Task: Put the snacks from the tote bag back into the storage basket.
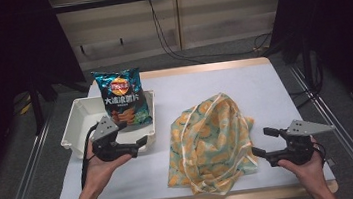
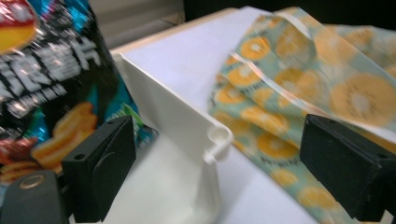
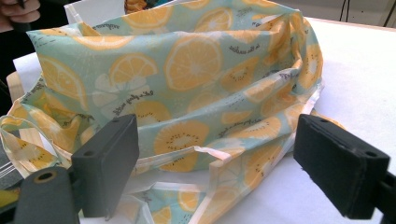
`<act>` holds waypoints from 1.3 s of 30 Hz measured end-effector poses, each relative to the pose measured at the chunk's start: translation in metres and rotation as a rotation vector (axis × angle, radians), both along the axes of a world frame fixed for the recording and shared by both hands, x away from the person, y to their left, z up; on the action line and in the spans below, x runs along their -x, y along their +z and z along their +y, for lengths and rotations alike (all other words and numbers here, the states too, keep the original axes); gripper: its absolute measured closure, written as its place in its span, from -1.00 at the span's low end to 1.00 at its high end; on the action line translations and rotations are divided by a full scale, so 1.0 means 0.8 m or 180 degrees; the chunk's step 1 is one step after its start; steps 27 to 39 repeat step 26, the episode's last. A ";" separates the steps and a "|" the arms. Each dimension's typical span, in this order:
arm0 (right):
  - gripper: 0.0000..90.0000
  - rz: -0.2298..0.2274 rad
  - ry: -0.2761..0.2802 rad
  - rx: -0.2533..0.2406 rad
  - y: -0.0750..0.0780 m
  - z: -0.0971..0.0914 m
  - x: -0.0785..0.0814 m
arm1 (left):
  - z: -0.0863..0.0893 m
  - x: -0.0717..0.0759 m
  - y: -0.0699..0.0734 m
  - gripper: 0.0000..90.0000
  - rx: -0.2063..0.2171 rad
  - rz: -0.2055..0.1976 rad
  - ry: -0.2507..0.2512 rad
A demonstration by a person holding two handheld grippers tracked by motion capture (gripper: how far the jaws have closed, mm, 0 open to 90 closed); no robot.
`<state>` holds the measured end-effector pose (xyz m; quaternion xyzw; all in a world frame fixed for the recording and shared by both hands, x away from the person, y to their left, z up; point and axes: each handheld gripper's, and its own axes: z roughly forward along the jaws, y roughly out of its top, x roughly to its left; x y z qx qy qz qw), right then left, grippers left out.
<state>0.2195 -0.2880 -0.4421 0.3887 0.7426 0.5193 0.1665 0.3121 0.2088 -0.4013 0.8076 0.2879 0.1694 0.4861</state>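
Note:
A blue bag of chips point(image 1: 121, 98) stands upright in a white tray point(image 1: 74, 126) at the table's left. My left gripper point(image 1: 133, 133) hovers at the tray's near right corner, open, with nothing between its jaws. In the left gripper view the chip bag point(image 2: 51, 84) is behind the left jaw and the tray's wall point(image 2: 173, 112) runs between the two jaws. A crumpled cloth bag with an orange-slice print point(image 1: 212, 140) lies in the middle of the table. My right gripper point(image 1: 261, 141) is open just right of it, and the cloth point(image 3: 187, 70) is in front of its jaws.
The white tabletop point(image 1: 213, 82) has bare room behind the cloth bag and to its right. Metal rails point(image 1: 341, 126) run along both sides of the table. Cables point(image 1: 179, 54) lie on the floor beyond the far edge.

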 end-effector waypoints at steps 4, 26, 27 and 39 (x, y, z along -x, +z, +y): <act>-0.69 0.0013 -0.0002 0.0011 -0.001 0.001 0.000 | 0.007 0.012 -0.003 -0.80 0.0057 -0.0005 0.0076; -0.69 0.0036 -0.0048 0.0050 -0.006 -0.003 0.002 | 0.042 0.070 -0.057 -0.89 0.0170 -0.0024 0.0648; -0.69 0.0036 -0.0048 0.0050 -0.006 -0.003 0.002 | 0.042 0.070 -0.057 -0.89 0.0170 -0.0024 0.0648; -0.69 0.0036 -0.0048 0.0050 -0.006 -0.003 0.002 | 0.042 0.070 -0.057 -0.89 0.0170 -0.0024 0.0648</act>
